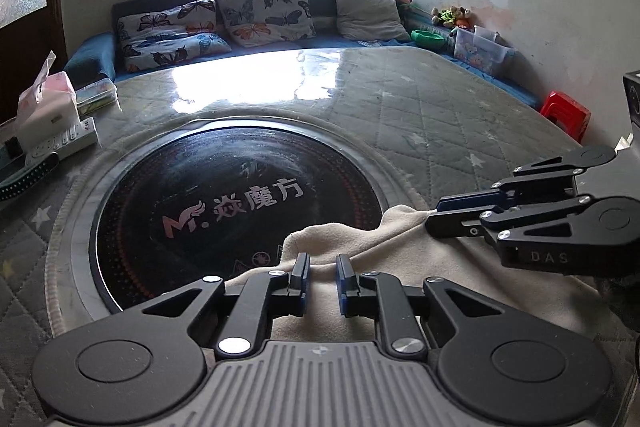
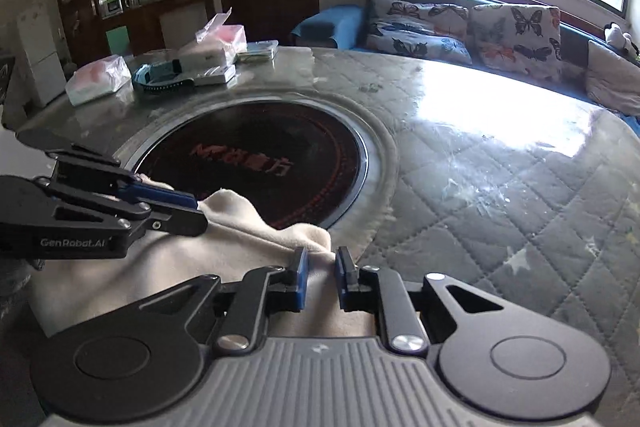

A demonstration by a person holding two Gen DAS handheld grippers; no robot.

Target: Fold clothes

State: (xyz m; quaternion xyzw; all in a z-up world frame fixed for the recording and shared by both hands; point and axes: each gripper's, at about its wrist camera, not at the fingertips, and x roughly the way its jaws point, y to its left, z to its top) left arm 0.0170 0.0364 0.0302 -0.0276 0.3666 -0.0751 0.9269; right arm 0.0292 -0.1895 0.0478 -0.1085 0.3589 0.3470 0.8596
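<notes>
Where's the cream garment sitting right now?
The cream garment lies at the near edge of the quilted table, its far edge overlapping the round black cooktop, with the left hand-held gripper and right hand-held gripper at it.

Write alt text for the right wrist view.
The right gripper straddles a bunched edge of cream cloth with its jaws slightly apart. The left gripper pinches the cloth farther left, beside a round black cooktop set in the quilted table.
</notes>
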